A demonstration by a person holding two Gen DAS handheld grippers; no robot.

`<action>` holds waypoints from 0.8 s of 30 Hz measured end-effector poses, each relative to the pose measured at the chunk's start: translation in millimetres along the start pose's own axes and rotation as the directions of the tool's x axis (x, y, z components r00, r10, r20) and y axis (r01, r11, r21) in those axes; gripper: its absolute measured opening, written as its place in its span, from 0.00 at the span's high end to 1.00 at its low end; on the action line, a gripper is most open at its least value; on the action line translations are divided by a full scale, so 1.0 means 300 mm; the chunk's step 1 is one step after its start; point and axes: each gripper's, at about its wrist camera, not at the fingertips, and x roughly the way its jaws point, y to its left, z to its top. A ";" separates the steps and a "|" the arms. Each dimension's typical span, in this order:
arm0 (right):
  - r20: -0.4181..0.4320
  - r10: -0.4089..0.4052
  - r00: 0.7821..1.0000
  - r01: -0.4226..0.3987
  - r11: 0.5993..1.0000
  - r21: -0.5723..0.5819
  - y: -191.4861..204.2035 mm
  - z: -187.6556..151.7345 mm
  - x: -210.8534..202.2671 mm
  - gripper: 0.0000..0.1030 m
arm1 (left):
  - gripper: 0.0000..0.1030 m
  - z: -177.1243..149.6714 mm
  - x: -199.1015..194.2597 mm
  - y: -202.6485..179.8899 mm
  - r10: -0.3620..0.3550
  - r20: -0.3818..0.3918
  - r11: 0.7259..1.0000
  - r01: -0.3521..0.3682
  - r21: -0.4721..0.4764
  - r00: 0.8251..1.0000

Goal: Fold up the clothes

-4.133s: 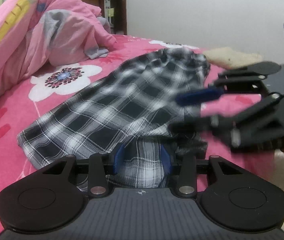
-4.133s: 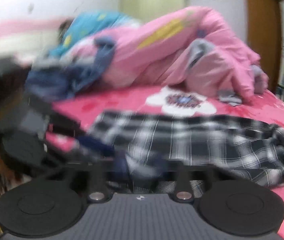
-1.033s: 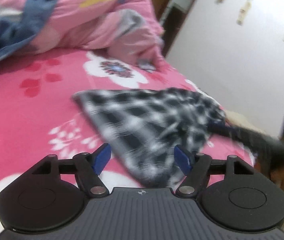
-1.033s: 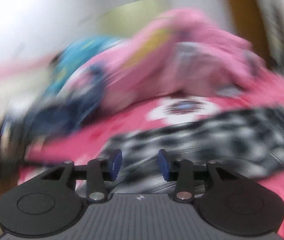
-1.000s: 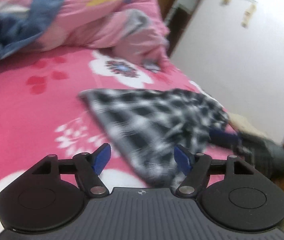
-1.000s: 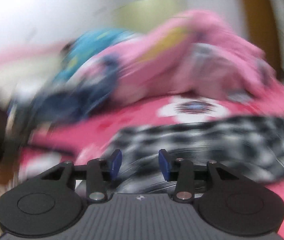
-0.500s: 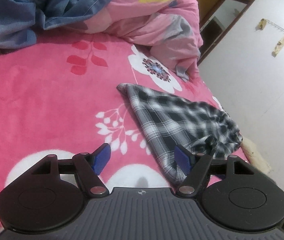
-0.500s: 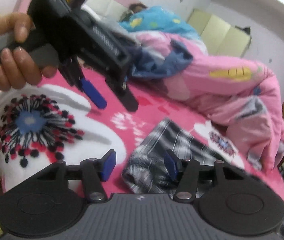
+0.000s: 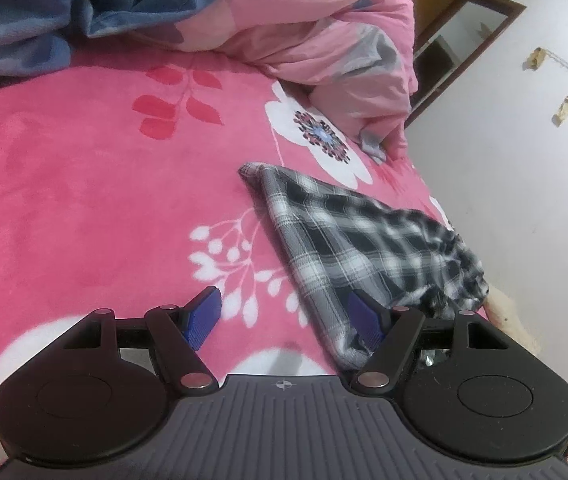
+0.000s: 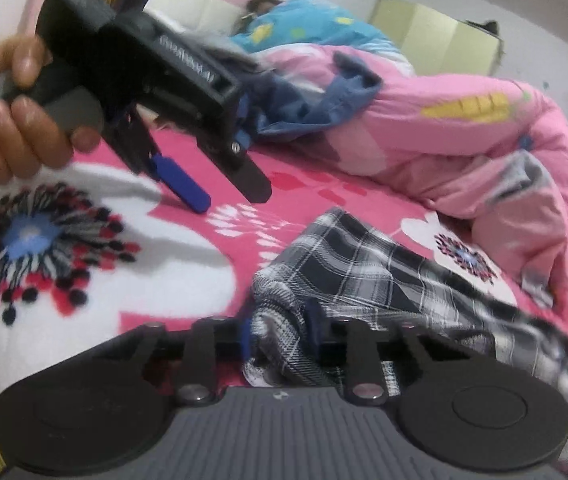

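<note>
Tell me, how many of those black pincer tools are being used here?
2. The left gripper is held in a hand above the pink bedspread, open. The right gripper is at the bed's near edge, closed on the plaid garment.

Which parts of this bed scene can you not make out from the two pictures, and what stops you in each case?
- Near end of the checked cloth: right wrist view, hidden behind the right tool.
- Cloth's lower corner: left wrist view, behind the left tool.
- Cloth's far right end: right wrist view, blurred and cut off by the edge.
- What garment the cloth is: too bunched to tell.
- Blue bedding: left wrist view, cut off at the top.
</note>
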 end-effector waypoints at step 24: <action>0.054 -0.004 0.999 -0.002 0.994 0.106 -0.034 -0.035 -0.030 0.83 | 0.82 0.208 0.390 -0.015 0.071 0.018 0.989 -0.068 -0.132 0.997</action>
